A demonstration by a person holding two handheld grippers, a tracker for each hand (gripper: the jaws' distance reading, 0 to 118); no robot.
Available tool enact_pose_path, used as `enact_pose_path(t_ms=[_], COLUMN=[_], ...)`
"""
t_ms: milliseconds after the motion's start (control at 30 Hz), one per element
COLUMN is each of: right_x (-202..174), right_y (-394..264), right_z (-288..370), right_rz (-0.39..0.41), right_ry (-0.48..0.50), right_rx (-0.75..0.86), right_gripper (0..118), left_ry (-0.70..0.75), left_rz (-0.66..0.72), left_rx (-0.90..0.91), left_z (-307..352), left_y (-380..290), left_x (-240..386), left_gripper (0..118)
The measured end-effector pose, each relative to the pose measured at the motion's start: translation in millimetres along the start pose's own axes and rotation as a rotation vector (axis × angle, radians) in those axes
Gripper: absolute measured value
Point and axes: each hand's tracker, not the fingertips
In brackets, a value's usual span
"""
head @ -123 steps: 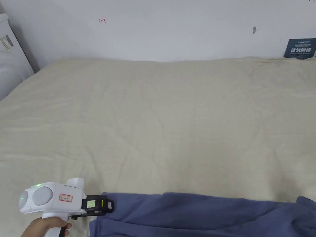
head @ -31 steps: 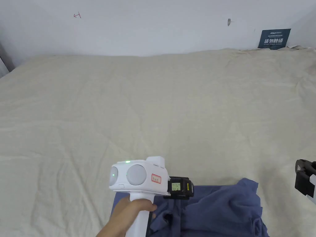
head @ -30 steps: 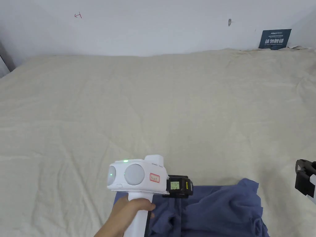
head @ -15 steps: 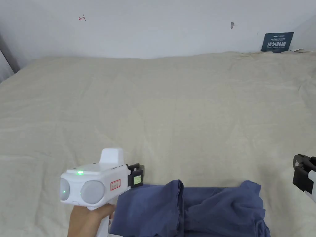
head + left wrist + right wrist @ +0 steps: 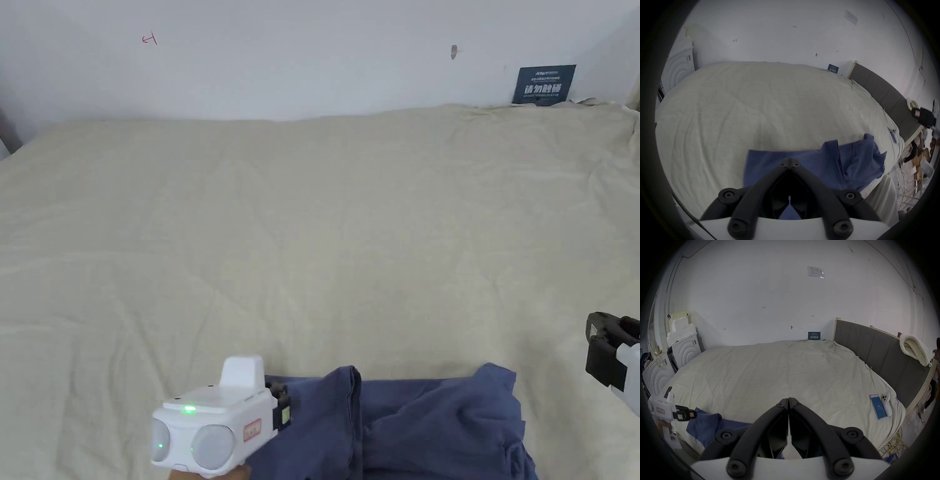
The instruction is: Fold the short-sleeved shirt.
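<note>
Blue cotton, a short-sleeved shirt (image 5: 400, 431), lies bunched at the near edge of the wide cream bedspread (image 5: 325, 225) in the head view; the white left gripper (image 5: 282, 409) hangs just over the shirt's left end, and the right gripper (image 5: 603, 350) waits well apart, off the shirt's right side; from here I cannot tell how either claw stands.

From the left gripper view, the left gripper (image 5: 790, 162) has its jaws closed tip to tip above the shirt (image 5: 810, 165) with no cloth between them; a doubled flap with a stitched hem lies across the right half.

From the right gripper view, the right gripper (image 5: 788, 400) is likewise pinched closed on nothing, over bare bedspread (image 5: 769, 369).

I judge the fold barely begun; it would go best if each claw opened, took a corner and drew the shirt flat toward the middle, where room is plentiful; the near edge is close, and a blue phone (image 5: 877, 407) sits near the grey padded headboard (image 5: 875, 353).
</note>
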Motion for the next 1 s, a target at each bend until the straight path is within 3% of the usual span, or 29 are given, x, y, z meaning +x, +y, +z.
enact_pose_path(t_ms=[567,867,1000], right_x=[15.6,17.4,15.8], right_y=[-7.5,-8.8,-6.2], right_z=[2.1,4.0,4.7], right_rz=[-0.020,-0.025,-0.021], right_ry=[-0.031,-0.035,-0.031], right_rx=[-0.025,-0.025,-0.020], right_gripper=[0,0,0], left_ry=[-0.087,-0.084,-0.155], left_rz=[-0.102,-0.100,-0.055], left_rx=[-0.091,-0.092,-0.065], left_z=[-54.0,-47.4,-21.5], left_y=[-31.7,-29.3,-10.9], left_x=[77.8,75.4,71.3], left_gripper=[0,0,0])
